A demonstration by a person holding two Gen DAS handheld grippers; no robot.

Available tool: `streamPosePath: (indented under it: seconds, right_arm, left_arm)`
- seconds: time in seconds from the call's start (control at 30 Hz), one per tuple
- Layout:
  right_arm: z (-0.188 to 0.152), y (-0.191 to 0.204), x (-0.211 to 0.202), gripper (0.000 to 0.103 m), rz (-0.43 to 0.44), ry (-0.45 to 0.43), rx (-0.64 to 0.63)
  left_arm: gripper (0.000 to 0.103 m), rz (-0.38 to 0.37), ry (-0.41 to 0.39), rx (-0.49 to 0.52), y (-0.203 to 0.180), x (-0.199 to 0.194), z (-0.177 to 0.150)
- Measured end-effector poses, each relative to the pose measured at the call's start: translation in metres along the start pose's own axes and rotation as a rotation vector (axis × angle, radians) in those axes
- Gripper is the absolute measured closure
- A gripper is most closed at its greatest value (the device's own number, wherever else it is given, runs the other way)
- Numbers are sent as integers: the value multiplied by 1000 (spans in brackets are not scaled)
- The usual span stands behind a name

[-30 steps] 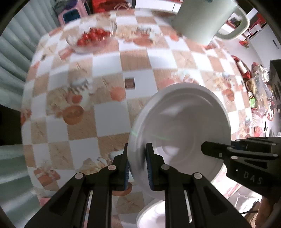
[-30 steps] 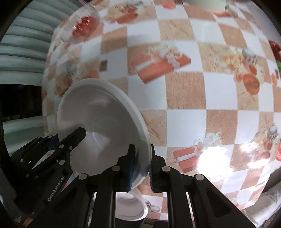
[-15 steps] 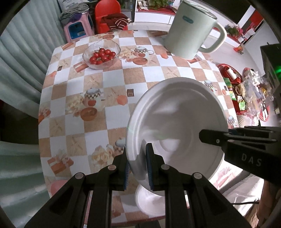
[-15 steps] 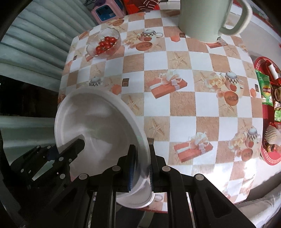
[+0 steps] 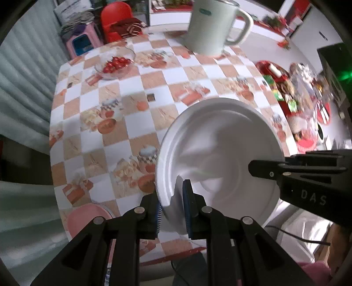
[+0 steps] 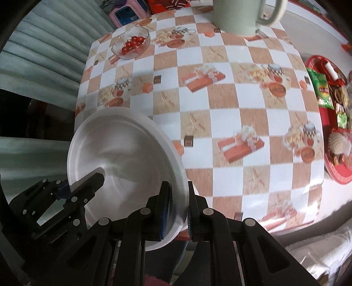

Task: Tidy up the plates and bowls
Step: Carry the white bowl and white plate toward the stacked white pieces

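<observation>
- Left wrist view: my left claw (image 5: 172, 205) is clenched on the near rim of a white plate (image 5: 220, 154), one blue pad under the rim and one on its upper face. The plate hangs tilted above the near edge of the table (image 5: 154, 83). My right claw (image 5: 253, 167) reaches in from the right and grips the plate's opposite rim. A pink plate (image 5: 85, 216) lies at the table's near corner, a glass bowl of tomatoes (image 5: 115, 63) sits far left, and a large pale mug (image 5: 209, 26) stands at the far edge.
- Right wrist view: my right claw (image 6: 178, 210) is clamped on the plate (image 6: 121, 149) at its right rim, and my left claw (image 6: 99, 179) pinches the left rim. The plate is off the table (image 6: 220, 110), over its near left corner. The tomato bowl (image 6: 132, 43) and the mug (image 6: 237, 15) stand far back; a red tray of snacks (image 6: 330, 123) lies at the right.
</observation>
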State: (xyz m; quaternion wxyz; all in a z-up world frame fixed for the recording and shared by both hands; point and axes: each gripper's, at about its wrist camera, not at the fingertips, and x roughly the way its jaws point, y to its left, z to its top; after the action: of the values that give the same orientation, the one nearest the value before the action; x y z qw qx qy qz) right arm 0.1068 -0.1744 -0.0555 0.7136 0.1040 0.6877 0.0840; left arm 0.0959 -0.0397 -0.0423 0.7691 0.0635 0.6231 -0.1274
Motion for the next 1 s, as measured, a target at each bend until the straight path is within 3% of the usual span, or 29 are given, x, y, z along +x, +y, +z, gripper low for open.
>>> streamPosePath:
  seconds: [0.5,1.0]
  right_arm:
    - [-48,-9,51,88,-16,105,74]
    - [-56,-16,97,87,-29,172,73]
  left_arm:
    - [85,-68,165,30,-2,49,-36]
    - [81,-34,247,32,-5,95,-47]
